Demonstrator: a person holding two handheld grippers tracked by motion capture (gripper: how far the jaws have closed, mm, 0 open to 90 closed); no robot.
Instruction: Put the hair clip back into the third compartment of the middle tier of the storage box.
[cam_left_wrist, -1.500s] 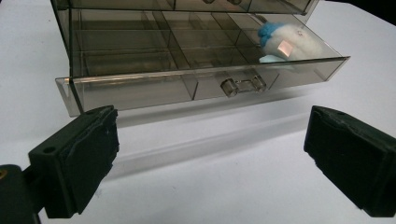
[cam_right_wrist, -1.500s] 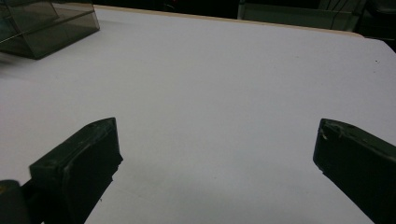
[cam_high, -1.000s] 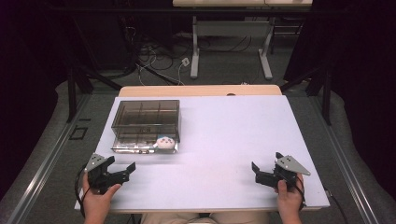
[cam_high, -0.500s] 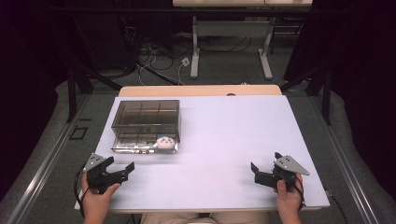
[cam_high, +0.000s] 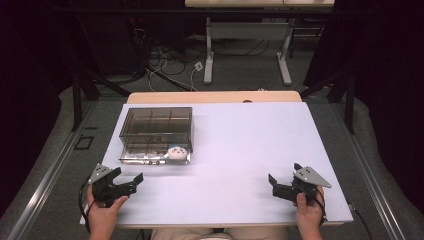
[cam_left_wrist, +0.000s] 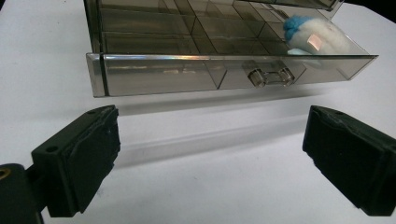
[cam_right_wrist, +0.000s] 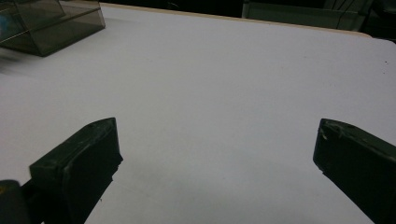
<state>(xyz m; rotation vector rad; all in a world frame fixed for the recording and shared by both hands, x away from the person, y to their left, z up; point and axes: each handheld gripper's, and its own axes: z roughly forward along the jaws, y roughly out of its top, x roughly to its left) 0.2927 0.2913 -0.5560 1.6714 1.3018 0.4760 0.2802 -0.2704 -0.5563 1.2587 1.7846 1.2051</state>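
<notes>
A smoky clear plastic box (cam_high: 156, 127) stands on the left half of the white table (cam_high: 240, 150). Its shallow drawer (cam_left_wrist: 187, 74) is pulled out toward me, with a clear handle (cam_left_wrist: 270, 77) on the front. A small white and blue soft toy (cam_high: 174, 151) lies in the drawer's right corner (cam_left_wrist: 313, 39). My left gripper (cam_high: 129, 174) rests near the table's front left, just short of the drawer, open with nothing between its jaws (cam_left_wrist: 210, 158). My right gripper (cam_high: 283, 171) sits at the front right, open and empty (cam_right_wrist: 215, 158), facing bare tabletop.
A wooden strip (cam_high: 215, 96) borders the table's far edge. Beyond it are table legs and loose cables (cam_high: 175, 65) on the floor. The box's corner (cam_right_wrist: 51, 23) is at the far left of the right gripper view.
</notes>
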